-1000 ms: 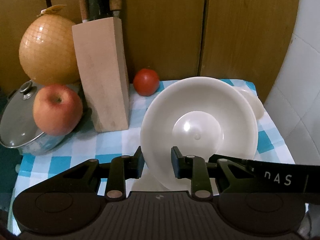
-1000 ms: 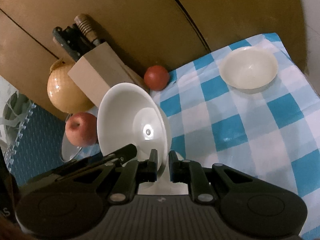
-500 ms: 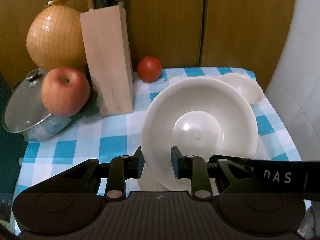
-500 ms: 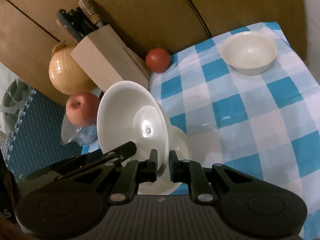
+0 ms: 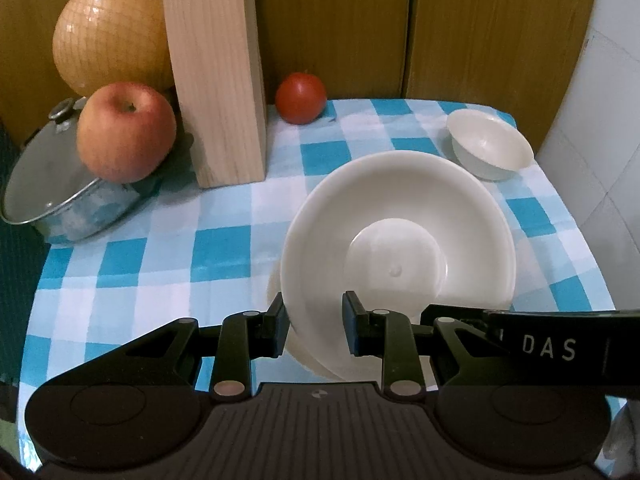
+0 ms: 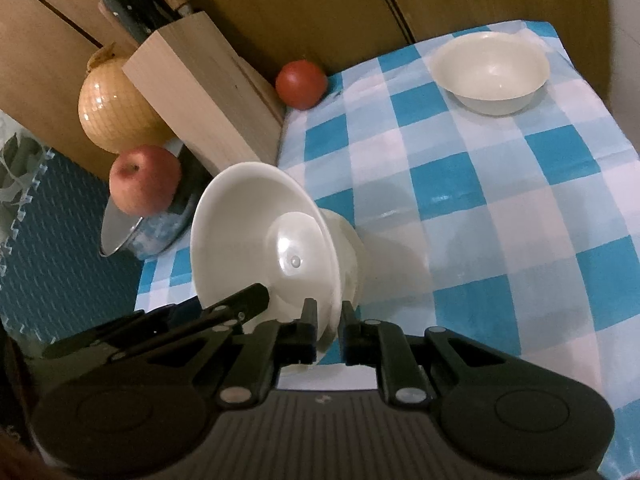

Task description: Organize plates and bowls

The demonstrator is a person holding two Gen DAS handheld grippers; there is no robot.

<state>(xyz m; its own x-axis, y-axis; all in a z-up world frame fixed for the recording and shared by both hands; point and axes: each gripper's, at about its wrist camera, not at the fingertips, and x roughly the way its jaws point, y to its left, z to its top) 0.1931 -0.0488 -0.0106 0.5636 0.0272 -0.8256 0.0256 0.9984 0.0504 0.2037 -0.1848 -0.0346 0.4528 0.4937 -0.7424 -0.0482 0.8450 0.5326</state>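
**Deep plate pinched by its rim, tilted above the checked cloth**

Nearest to me, the right gripper (image 6: 328, 330) has its two black fingers closed down to a narrow slot on the lower rim of the white plate (image 6: 264, 240); the edge sits squarely between them. The left gripper (image 5: 314, 326) is beside it with its fingers set wider. The same plate's rim (image 5: 396, 240) passes between them, but whether either pad actually touches I cannot tell.

The plate stands steeply tilted, and something pale lies under it, perhaps a second dish. It looks glossy, stiff and fairly light, with a flared lip and a flat round well. I would judge it slick and breakable or at least easily chipped, so the thin rim is the only sensible hold, and a one-point pinch may let it swing.

Beyond it spreads the blue-and-white tablecloth (image 6: 500, 208), soft and slightly creased. A small bowl (image 6: 490, 70), smooth and rounded, rests upright near the far right corner, well apart from the plate.
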